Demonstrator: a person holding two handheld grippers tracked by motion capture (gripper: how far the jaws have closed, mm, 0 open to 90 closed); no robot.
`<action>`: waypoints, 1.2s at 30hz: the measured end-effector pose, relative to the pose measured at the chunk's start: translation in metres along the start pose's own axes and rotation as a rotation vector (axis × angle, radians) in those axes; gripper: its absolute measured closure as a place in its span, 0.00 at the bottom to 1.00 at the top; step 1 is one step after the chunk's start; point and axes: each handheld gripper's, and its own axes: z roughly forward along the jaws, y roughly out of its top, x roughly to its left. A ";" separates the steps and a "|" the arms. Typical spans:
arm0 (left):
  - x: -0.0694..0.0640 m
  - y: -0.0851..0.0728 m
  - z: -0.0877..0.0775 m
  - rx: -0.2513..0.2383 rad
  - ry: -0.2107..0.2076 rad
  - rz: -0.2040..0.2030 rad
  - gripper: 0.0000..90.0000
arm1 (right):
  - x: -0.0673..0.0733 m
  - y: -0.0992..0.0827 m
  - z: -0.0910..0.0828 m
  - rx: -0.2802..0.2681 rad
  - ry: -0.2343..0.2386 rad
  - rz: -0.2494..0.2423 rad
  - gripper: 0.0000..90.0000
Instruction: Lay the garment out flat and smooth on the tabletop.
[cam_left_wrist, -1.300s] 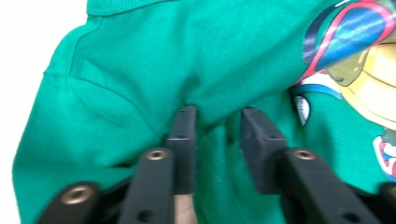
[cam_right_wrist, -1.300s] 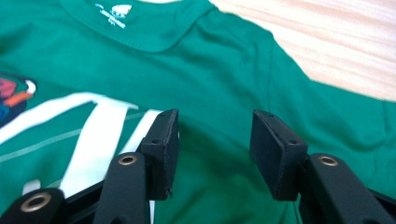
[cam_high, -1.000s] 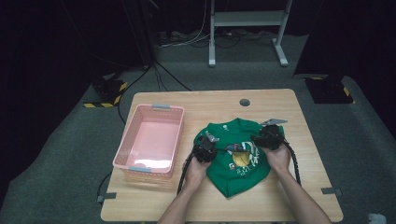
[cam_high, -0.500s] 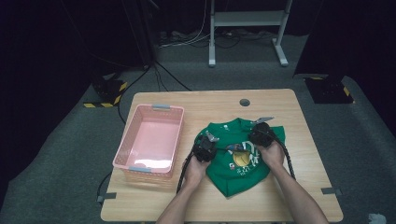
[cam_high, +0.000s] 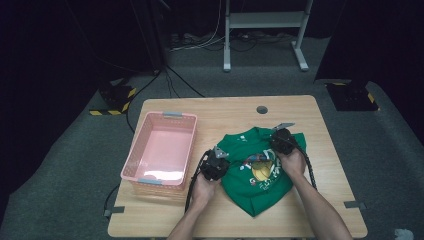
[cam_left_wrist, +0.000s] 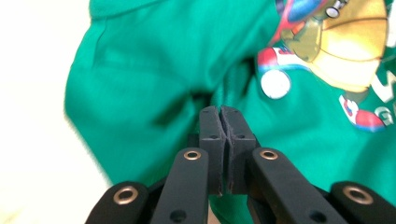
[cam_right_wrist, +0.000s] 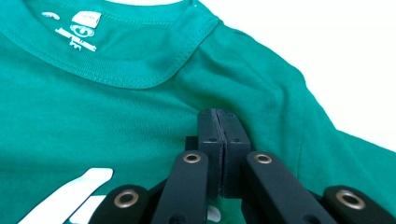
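A green T-shirt (cam_high: 252, 192) with a yellow and red print lies crumpled on the right half of the wooden table (cam_high: 220, 107). My left gripper (cam_high: 222, 160) sits at the shirt's left edge. In the left gripper view the left gripper (cam_left_wrist: 220, 112) has its pads pressed together on a raised fold of the shirt (cam_left_wrist: 140, 70). My right gripper (cam_high: 277, 141) rests on the shirt's far right part. In the right gripper view the right gripper (cam_right_wrist: 217, 114) is shut on a ridge of the shirt (cam_right_wrist: 116, 116) at the shoulder, just below the collar.
A pink plastic basket (cam_high: 134, 156), with nothing in it, stands on the table's left side, close to my left hand. A round hole (cam_high: 261, 109) is in the tabletop near the far edge. Bare wood lies beyond the shirt and to its right.
My left hand has shifted slightly towards the near side with the shirt's left edge. My right hand has moved a little inward, and the shirt's right side is now bunched closer in.
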 end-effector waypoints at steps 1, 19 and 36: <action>0.000 -0.003 -0.004 -0.002 -0.004 -0.004 0.98 | -0.001 0.000 0.000 0.000 -0.003 0.004 0.99; -0.002 0.001 -0.015 -0.082 0.014 -0.111 0.53 | -0.005 -0.013 -0.048 -0.117 0.081 0.065 0.72; 0.017 0.026 0.032 0.050 0.126 -0.120 0.81 | 0.000 -0.068 -0.052 -0.024 0.083 0.069 0.64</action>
